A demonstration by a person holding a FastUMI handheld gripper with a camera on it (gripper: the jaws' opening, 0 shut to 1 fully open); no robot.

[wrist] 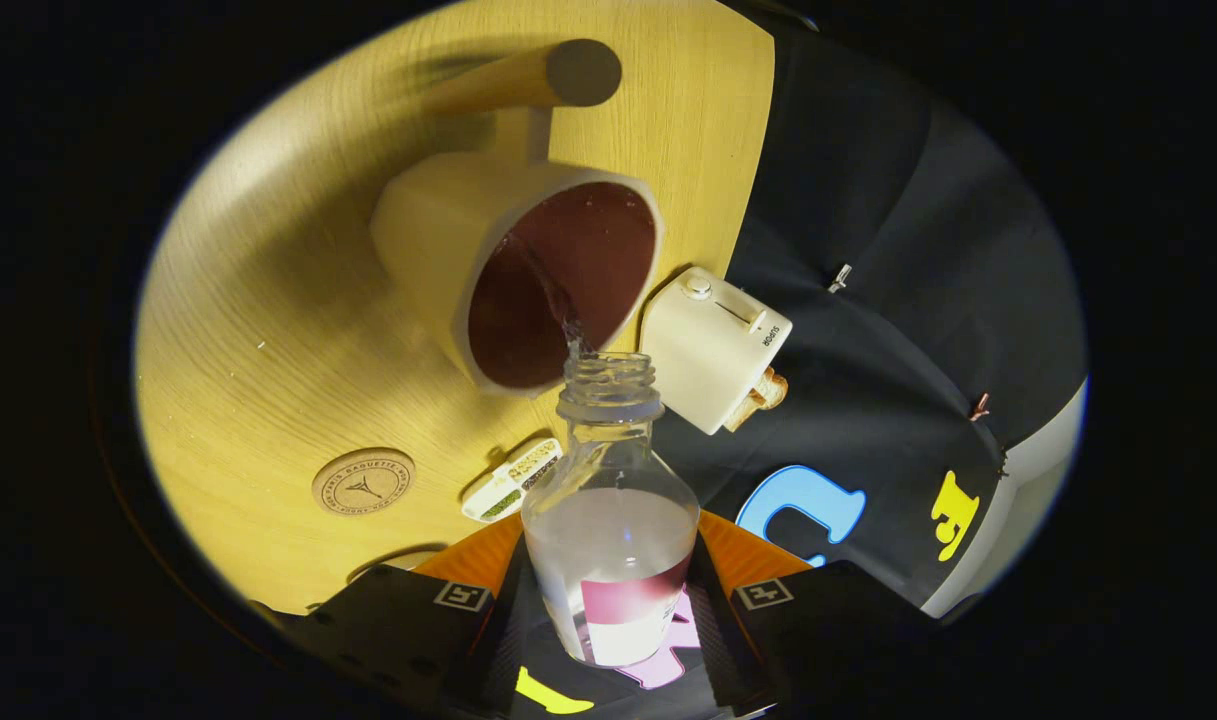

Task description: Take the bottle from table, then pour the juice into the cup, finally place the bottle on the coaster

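Bottle point(610, 520) sits centre-bottom, clamped between your gripper point(608, 600) fingers, tipped so its mouth hangs over the cup point(528, 285) and juice streams in; coaster point(363, 481) waits lower left.

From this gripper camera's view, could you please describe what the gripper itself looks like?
The gripper has two broad, flat-faced fingers angling inward. Each carries a small square black-and-white fiducial marker near its tip, with ridged orange panels just behind.

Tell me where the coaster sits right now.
In the gripper view, the round coaster lies flat on the wooden table, off to the left of the fingers gripping the bottle, nearer than the cup and beside a small packet.
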